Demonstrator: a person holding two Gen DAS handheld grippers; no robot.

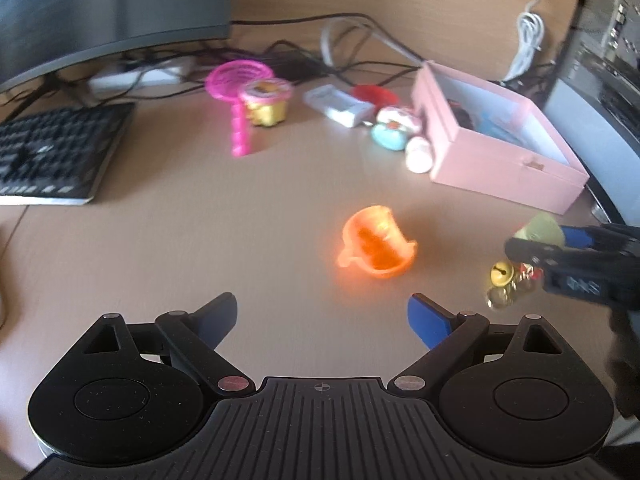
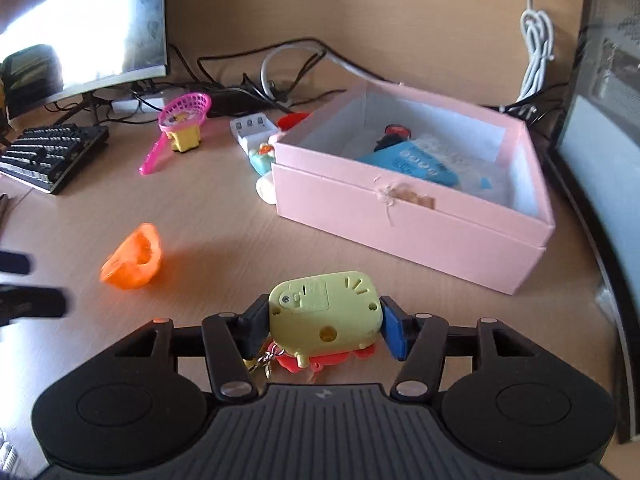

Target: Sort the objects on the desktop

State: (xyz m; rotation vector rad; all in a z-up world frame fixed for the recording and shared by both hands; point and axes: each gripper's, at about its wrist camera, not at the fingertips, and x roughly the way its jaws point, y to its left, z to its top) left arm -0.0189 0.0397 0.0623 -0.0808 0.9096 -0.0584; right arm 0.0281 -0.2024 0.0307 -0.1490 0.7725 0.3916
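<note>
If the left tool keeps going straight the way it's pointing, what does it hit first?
Most likely the orange cup lying on its side just ahead of the open left tool; nothing shows between them, though depth is hard to judge.

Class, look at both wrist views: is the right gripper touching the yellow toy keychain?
Touching. In the right wrist view the right gripper has one finger pad pressed against each side of the yellow toy keychain, with no gap showing.
</note>
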